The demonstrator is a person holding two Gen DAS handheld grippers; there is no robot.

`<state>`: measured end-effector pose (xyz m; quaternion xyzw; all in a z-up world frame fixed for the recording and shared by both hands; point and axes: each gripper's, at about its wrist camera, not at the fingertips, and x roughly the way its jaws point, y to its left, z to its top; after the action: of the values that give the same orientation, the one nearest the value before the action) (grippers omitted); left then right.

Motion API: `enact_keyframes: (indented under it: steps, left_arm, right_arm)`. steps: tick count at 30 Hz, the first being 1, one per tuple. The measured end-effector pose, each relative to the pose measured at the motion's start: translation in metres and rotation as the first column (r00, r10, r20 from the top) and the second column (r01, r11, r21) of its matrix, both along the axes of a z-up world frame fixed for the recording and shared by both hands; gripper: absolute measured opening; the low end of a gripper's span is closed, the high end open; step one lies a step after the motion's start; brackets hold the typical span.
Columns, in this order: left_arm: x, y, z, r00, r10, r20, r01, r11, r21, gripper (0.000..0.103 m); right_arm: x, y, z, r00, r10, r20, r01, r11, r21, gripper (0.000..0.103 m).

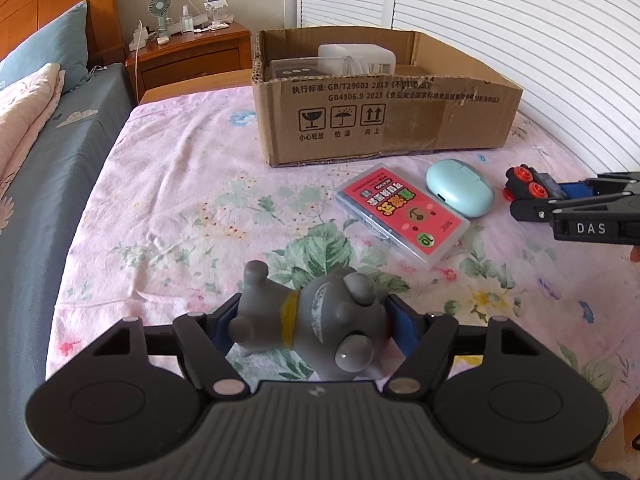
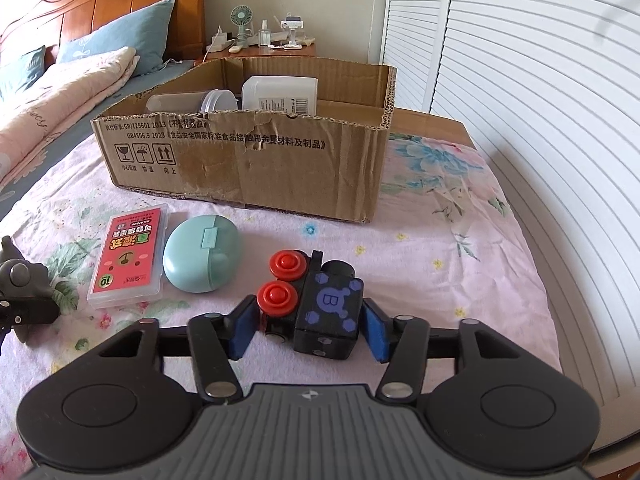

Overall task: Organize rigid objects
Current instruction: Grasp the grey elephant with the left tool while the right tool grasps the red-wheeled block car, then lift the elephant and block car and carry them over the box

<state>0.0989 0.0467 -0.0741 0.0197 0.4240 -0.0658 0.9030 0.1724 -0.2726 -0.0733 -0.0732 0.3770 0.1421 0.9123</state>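
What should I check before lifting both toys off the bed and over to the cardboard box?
1. Left tongs closed on the grey dog figure: ok, blue pads press both its sides.
2. Right tongs closed on the black toy train: cannot tell; a gap shows beside the right pad.
3. Cardboard box open on top: ok.
4. Free room in the box: ok, its right part looks bare.
5. Mint earbud case and pink card case clear of both grips: ok.
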Motion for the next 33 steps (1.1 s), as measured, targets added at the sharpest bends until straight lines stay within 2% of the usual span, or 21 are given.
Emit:
enact_keyframes:
  steps: [5, 17, 27, 33]
  left_arm:
    - [0.003, 0.001, 0.006, 0.998, -0.054, -0.037, 0.054, 0.999, -0.007, 0.072]
    - [0.007, 0.004, 0.029, 0.986, -0.161, -0.049, 0.162, 0.987, 0.013, 0.072]
    - [0.008, 0.005, 0.032, 0.983, -0.180, -0.033, 0.181, 0.984, 0.002, 0.073]
    - [0.010, 0.008, 0.036, 0.983, -0.184, -0.023, 0.184, 0.983, -0.012, 0.073]
  right_arm:
    - [0.000, -0.002, 0.003, 1.000, 0.012, -0.023, -0.012, 1.000, -0.005, 0.057]
    - [-0.008, -0.003, 0.034, 0.995, 0.097, -0.008, -0.097, 0.995, -0.038, 0.056]
    - [0.003, -0.002, 0.019, 0.997, 0.076, -0.034, -0.077, 0.996, -0.033, 0.057]
    - [0.016, -0.006, 0.014, 0.998, 0.055, -0.044, -0.054, 0.998, 0.032, 0.058]
